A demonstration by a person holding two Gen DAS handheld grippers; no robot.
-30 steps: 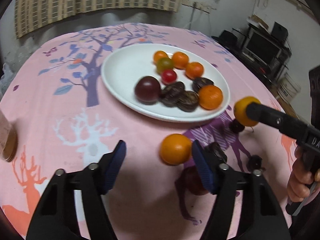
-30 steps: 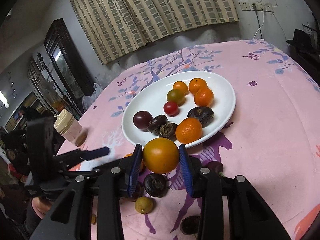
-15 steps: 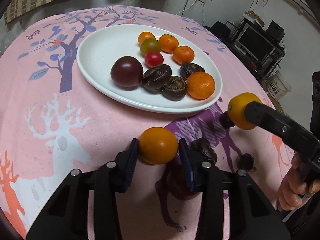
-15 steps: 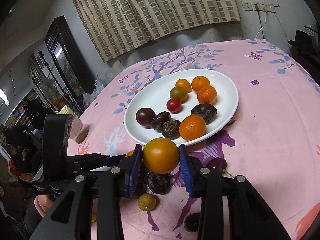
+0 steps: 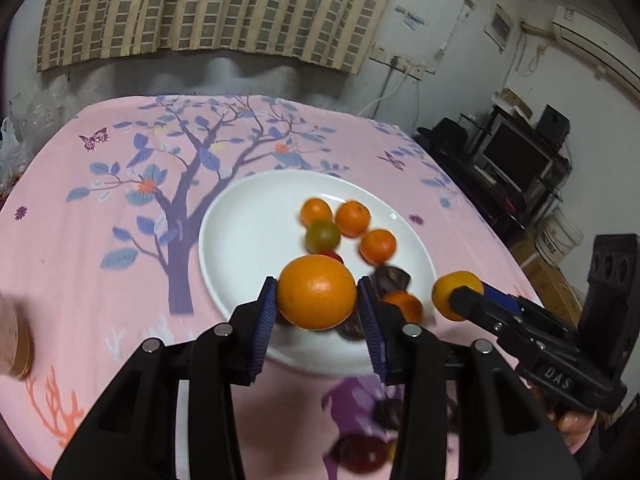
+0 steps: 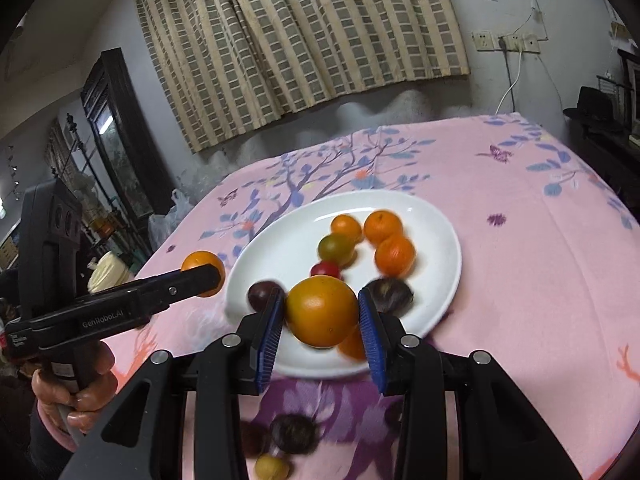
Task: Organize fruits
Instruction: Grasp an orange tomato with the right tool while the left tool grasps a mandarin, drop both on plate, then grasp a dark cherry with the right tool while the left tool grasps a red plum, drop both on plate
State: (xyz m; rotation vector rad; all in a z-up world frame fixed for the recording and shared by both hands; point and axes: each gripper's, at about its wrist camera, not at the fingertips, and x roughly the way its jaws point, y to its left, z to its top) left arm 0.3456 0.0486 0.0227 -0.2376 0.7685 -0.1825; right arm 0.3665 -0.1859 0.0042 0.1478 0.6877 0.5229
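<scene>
My left gripper (image 5: 317, 300) is shut on an orange (image 5: 316, 294) and holds it in the air above the near rim of the white plate (image 5: 248, 240). The right gripper (image 6: 322, 316) is shut on a yellowish orange fruit (image 6: 322, 308), also raised over the near part of the plate (image 6: 288, 248). On the plate lie several small oranges, a green tomato (image 6: 336, 248), a red cherry tomato (image 6: 325, 269) and dark fruits. Each gripper shows in the other's view: the right gripper (image 5: 460, 300) at the right, the left gripper (image 6: 204, 276) at the left.
Loose fruits remain on the pink cloth near me: a dark one (image 6: 292, 432), a small yellow one (image 6: 272, 466) and a dark red one (image 5: 360, 454). A jar (image 5: 14, 344) stands at the table's left edge. A person's hand (image 6: 76, 384) holds the left gripper's handle.
The left gripper closed on the orange lying on the cloth and lifted it toward the plate. The right gripper, still gripping its fruit, rose and moved a little closer to the plate.
</scene>
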